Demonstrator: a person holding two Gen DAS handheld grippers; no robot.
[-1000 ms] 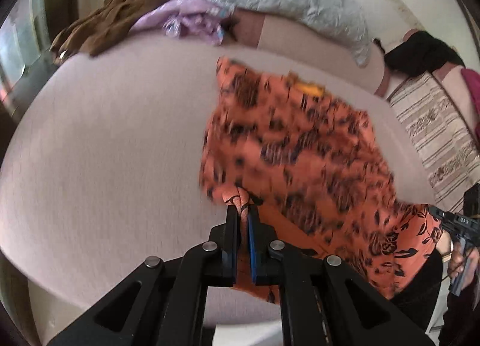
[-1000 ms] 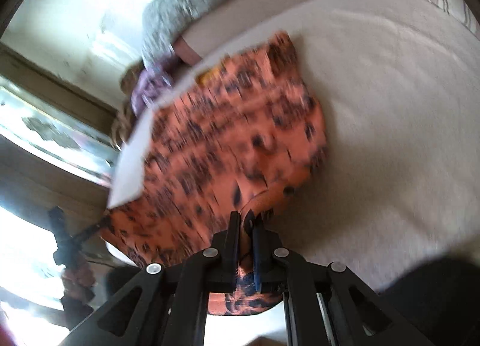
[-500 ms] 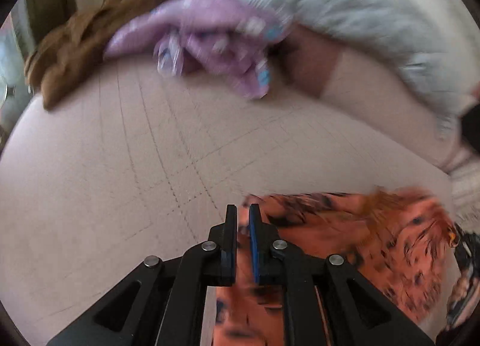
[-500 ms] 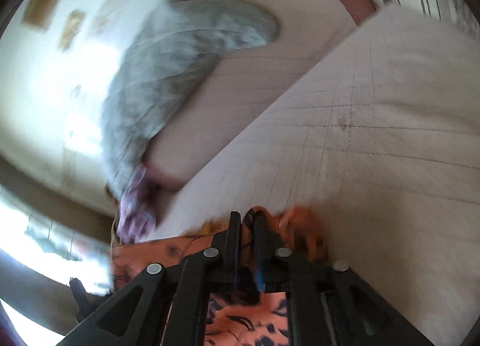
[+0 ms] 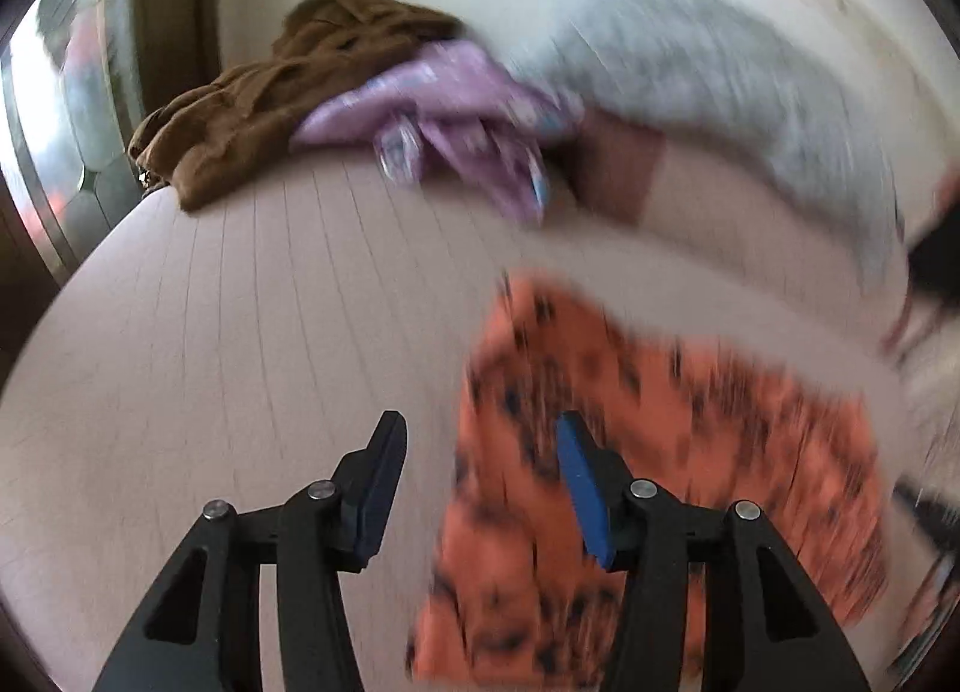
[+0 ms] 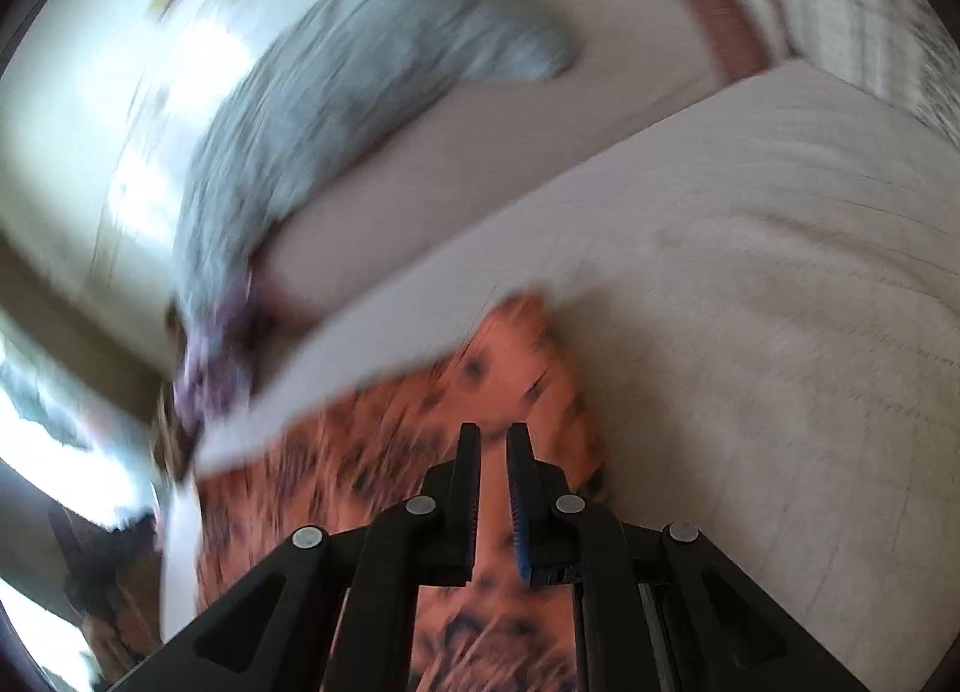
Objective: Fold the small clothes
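Orange garment: an orange cloth with black print (image 5: 648, 452) lies on the bed (image 5: 252, 332), toward its right part in the left wrist view, well short of the pile at the far edge; motion blur hides its exact outline and whether the fold sits square.
Left claw: the left claw (image 5: 480, 476) is opening, its pads apart; nothing is pinched, and the garment's left border lies below and between the two fingers.
Right claw: the right claw (image 6: 493, 482) has its pads nearly together with a thin gap; the orange cloth shows behind that gap, but I cannot tell whether a bit of fabric is caught in it.
Risk, dragged fold: if the right claw has a pinch of cloth and pulls away, it would likely tug the top layer askew.
Risk, snag: the left claw's right finger hangs over the cloth; a low sweep could hook the border and open the fold.
Risk, uneven edges: released on the move, the layers may land out of line.
Far pile: a brown garment (image 5: 252, 110) and a lilac garment (image 5: 444, 110) sit at the bed's far left corner, beside a grey pillow (image 5: 720, 80).
Containers: none visible; no basket, box or drawer, so everything rests on the bed itself.
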